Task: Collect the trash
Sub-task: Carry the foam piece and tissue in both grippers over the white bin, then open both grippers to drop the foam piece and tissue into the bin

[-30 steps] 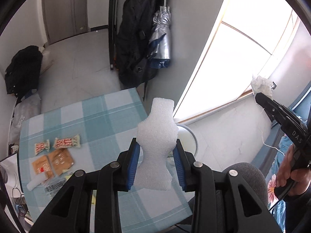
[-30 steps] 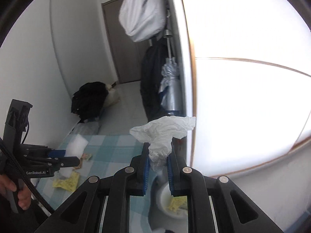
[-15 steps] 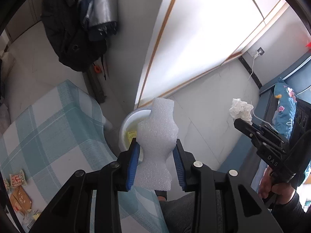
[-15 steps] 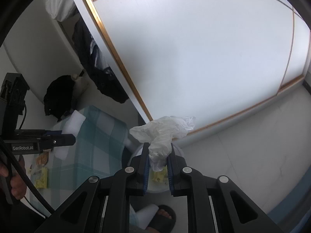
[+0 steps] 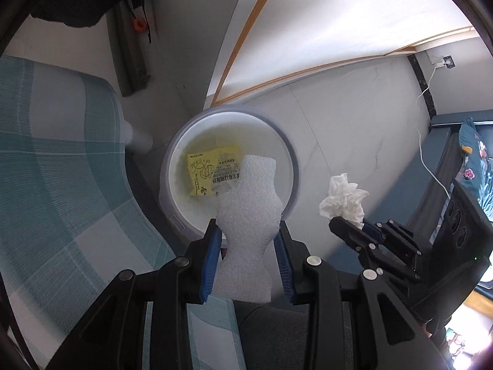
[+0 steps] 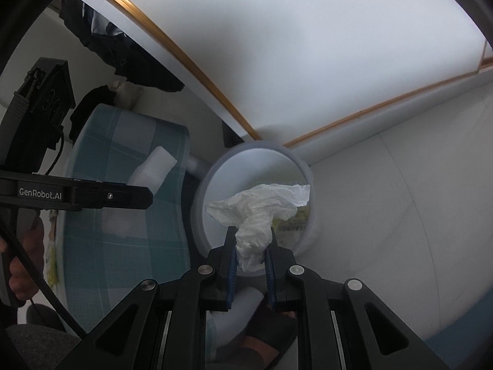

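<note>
Left claw point(image 5: 248, 246) is clamping a white foam piece point(image 5: 248, 215) above the white bin point(image 5: 294, 166) beside the counter point(image 5: 61, 154). Right claw point(image 6: 251, 256) is pinching a crumpled tissue point(image 6: 258, 212) over the same bin, a yellow wrapper point(image 5: 205, 171) lying inside.

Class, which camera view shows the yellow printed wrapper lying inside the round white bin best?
The left wrist view. It looks down into the round white bin, so the yellow printed wrapper shows its print, hidden only partly by the white foam piece. In the right wrist view, the crumpled white tissue hides all but a sliver of it.
</note>
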`<state>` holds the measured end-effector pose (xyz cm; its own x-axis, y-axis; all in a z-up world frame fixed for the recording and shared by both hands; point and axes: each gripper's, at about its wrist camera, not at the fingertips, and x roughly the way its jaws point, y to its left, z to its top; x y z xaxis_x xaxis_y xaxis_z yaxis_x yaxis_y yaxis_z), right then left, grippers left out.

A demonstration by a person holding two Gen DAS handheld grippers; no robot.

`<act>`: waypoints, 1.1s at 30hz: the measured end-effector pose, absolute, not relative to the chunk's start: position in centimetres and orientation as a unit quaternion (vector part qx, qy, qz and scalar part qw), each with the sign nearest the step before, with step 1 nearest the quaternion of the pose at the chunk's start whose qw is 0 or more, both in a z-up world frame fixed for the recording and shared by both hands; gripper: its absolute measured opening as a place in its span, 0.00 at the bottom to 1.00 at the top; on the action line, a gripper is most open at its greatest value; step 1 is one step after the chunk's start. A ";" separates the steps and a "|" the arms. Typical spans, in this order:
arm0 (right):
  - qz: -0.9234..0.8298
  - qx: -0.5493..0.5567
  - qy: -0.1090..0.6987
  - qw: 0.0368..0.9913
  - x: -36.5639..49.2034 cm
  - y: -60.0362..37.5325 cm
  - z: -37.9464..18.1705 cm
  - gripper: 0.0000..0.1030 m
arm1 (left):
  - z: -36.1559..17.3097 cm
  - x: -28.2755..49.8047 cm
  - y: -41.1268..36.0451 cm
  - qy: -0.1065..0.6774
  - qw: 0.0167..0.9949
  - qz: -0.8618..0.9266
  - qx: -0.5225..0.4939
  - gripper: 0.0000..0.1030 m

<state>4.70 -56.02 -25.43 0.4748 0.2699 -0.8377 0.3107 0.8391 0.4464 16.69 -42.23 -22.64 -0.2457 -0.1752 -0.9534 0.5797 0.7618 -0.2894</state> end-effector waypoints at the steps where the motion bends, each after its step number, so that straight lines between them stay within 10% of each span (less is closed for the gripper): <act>1: -0.007 0.285 0.519 0.805 5.0 -55.6 -26.0 0.14 | -23.2 16.9 -42.3 0.728 0.595 -0.312 0.135 0.29; 19: 0.021 0.320 0.588 0.743 9.0 -54.3 -32.8 0.17 | -26.7 19.0 -43.7 0.778 0.560 -0.267 0.096 0.30; 33: 0.030 0.329 0.577 0.747 8.5 -55.1 -32.1 0.49 | -26.0 19.2 -43.3 0.775 0.584 -0.234 0.065 0.55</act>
<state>8.54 -55.09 -32.10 0.3325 0.4252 -0.8418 0.3341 0.7816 0.5268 19.16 -43.30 -26.04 -0.3096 -0.1721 -0.9352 0.3744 0.8820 -0.2862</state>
